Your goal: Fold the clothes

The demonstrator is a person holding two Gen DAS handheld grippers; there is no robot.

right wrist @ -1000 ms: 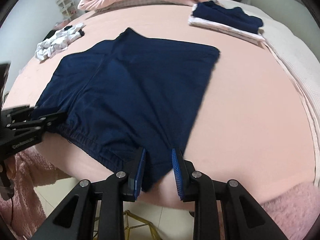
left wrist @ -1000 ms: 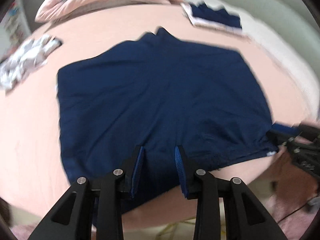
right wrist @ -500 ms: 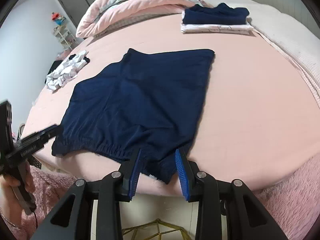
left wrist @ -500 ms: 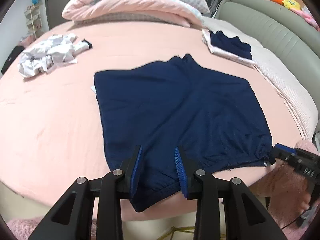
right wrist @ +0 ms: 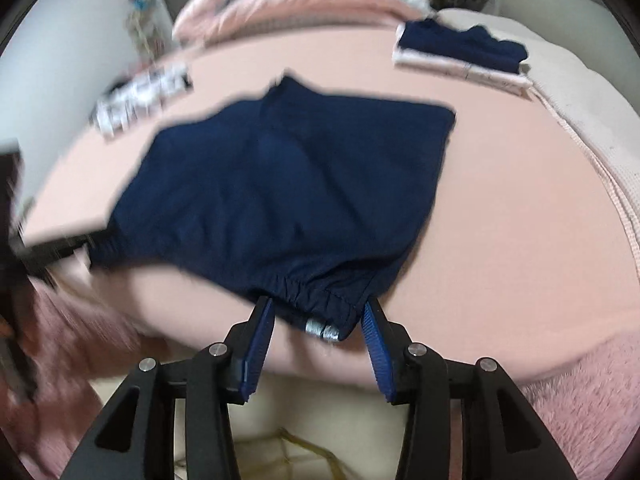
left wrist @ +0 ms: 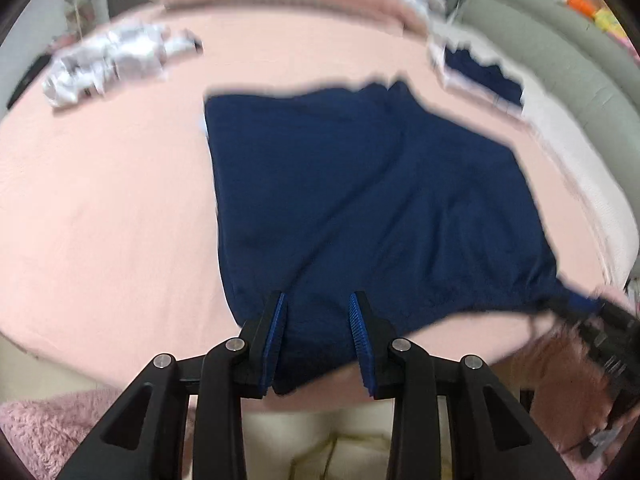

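1. A pair of navy blue fabric shorts with an elastic gathered waistband (left wrist: 360, 208) lies spread flat on the pink bedsheet (left wrist: 100, 208), reaching away from both pairs of fingers toward the far side of the bed.
2. The left gripper (left wrist: 318, 336) has its blue-padded fingers (left wrist: 276, 332) set narrowly apart, with one waistband corner lying between them at the near edge of the bed; whether the pads press on the cloth I cannot tell.
3. The right gripper (right wrist: 318, 338) has its jaws opening; the other waistband corner, with a small silvery tag, sits between the fingers (right wrist: 376, 344) with a gap on either side, so the pads are clear of it.
4. Beyond the left fingers and off to the left lies a crumpled white patterned garment (left wrist: 108, 64).
5. Past the right fingers, far right, a folded navy garment rests on a folded white cloth (right wrist: 464, 50).
6. A fluffy pink rug (right wrist: 580, 392) shows below the bed edge, beside the right fingers.
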